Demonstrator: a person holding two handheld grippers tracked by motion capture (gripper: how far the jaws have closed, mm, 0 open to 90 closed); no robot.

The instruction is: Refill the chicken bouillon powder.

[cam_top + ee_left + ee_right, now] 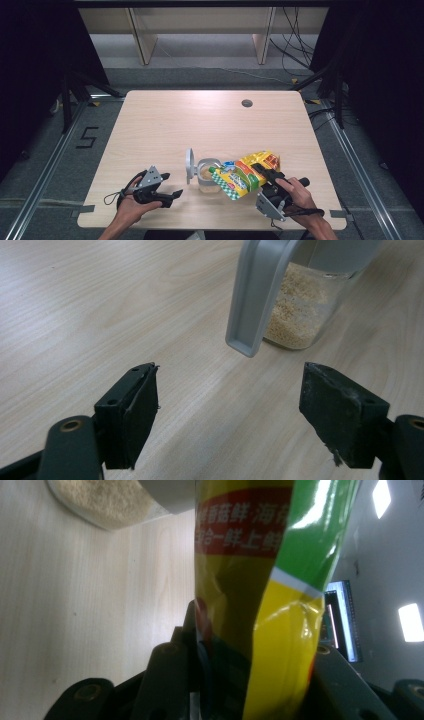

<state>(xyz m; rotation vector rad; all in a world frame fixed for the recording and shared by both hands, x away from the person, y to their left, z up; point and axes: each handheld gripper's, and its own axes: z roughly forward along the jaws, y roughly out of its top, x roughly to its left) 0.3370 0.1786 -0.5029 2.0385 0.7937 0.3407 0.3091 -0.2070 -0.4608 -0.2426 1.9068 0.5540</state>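
The right gripper holds a snack bag over the surface, its jaws pinching the bag's end at about the 4 o'clock side of the bag. In the right gripper view the bag rises between the two black jaws, which press on it from both sides. The bag sits in the near right part of the surface. Its long axis runs from roughly 1 o'clock to 8 o'clock in the high view, and the 8 o'clock end points down toward the mouth of a clear jar. The bag is tilted, with the far end higher.

The bag is a glossy, crinkled film pouch, flat and roughly rectangular, printed in yellow, green and red with a green-and-white checked band near its lower end. Light glints off its creases.

The jar is a transparent, straight-walled container that stands upright just beside the bag's lower end, at its 9 o'clock. It holds a layer of pale, fine granules. Its grey plastic lid is hinged open and stands at the jar's 9 o'clock; it is smooth, matt and rimmed.

The left gripper rests at 8 o'clock from the jar, well apart from it, with its jaws spread and nothing between them. The surface is pale wood-grain laminate, smooth and matt.
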